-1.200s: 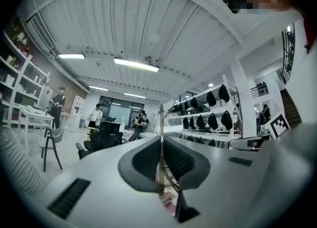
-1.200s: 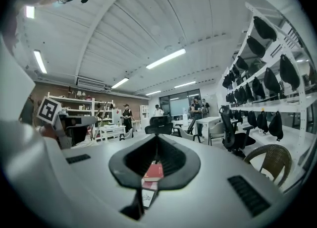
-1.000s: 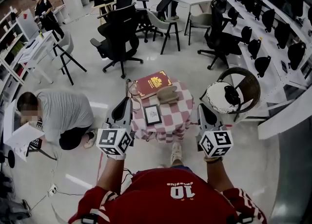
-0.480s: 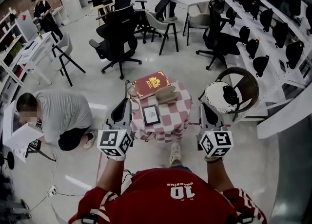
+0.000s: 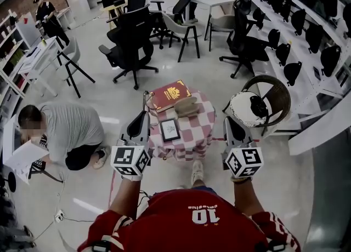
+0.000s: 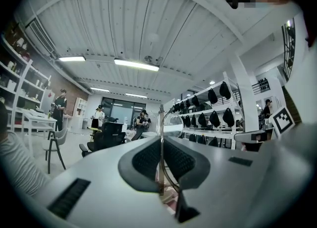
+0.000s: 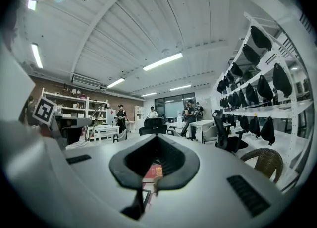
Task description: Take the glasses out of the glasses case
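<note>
Left hand-held gripper [image 5: 144, 114]: closed on the glasses [image 5: 147, 99]. Its own view shows the thin wire frame [image 6: 160, 123] pinched between the pads, with one lens rising above the tips.
Right hand-held gripper [image 5: 226, 120]: jaws together and nothing between them. It is held level off the table's right edge.
Glasses, position: clear of the case, in the air at the left rim of the table [image 5: 193, 131], touching nothing but the pads.
Case [image 5: 188, 106]: tan, on the far half of the table, just beside the red book [image 5: 171, 94]. No glasses can be seen in it (its inside is too small to judge).
Governing relation: the case lies ahead and to the right of the left hand-held gripper, roughly midway between the two. Its long axis runs across the view.
Glasses, axis: the frame stands upright out of the level jaws.
Stage, as judged: removal looks complete and only a set-down remains.
Set-down room: bare check cloth right of the picture frame [image 5: 170, 129], nearer the left hand.
Risk: the thin wire could twist in the pinch.
</note>
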### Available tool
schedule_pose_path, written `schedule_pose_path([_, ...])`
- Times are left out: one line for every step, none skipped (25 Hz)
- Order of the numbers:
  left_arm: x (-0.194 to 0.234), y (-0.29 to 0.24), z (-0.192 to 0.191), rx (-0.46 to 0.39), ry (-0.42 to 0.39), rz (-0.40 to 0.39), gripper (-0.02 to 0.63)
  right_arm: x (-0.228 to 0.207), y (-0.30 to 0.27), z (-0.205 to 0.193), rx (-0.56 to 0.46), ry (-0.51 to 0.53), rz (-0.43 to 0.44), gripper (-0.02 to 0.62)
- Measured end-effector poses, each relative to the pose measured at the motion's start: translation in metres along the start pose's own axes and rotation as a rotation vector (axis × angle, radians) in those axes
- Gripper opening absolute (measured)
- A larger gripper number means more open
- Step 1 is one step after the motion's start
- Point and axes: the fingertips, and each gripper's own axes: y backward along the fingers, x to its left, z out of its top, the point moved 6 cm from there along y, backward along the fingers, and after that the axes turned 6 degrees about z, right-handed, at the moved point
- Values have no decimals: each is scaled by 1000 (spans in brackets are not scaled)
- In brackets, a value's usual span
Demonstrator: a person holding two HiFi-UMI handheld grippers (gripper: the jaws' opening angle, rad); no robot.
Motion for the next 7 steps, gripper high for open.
schedule_pose_path([0, 0, 0, 1, -3, -1, 20, 1, -1, 0, 2, 1, 3, 15])
schedule_pose_path([0, 0, -1, 1, -5, -1, 20, 1, -1, 0, 3, 1, 6, 15])
schedule_pose_path([0, 0, -1, 1, -5, -1, 20, 2, -1, -1, 4, 1, 8, 15])
schedule_pose_path([0, 0, -1, 1, -5, -1, 20, 3, -1, -1, 4, 1, 10, 15])
schedule_pose_path([0, 0, -1, 1, -4, -1, 20, 3, -1, -1, 4, 2, 12, 15])
schedule_pose_path([0, 0, 0, 1, -4, -2, 20, 4, -1, 0, 4, 3, 14, 15])
schedule_pose_path([-1, 0, 0, 0, -3, -2, 20, 4, -2, 0, 3, 4, 17, 15])
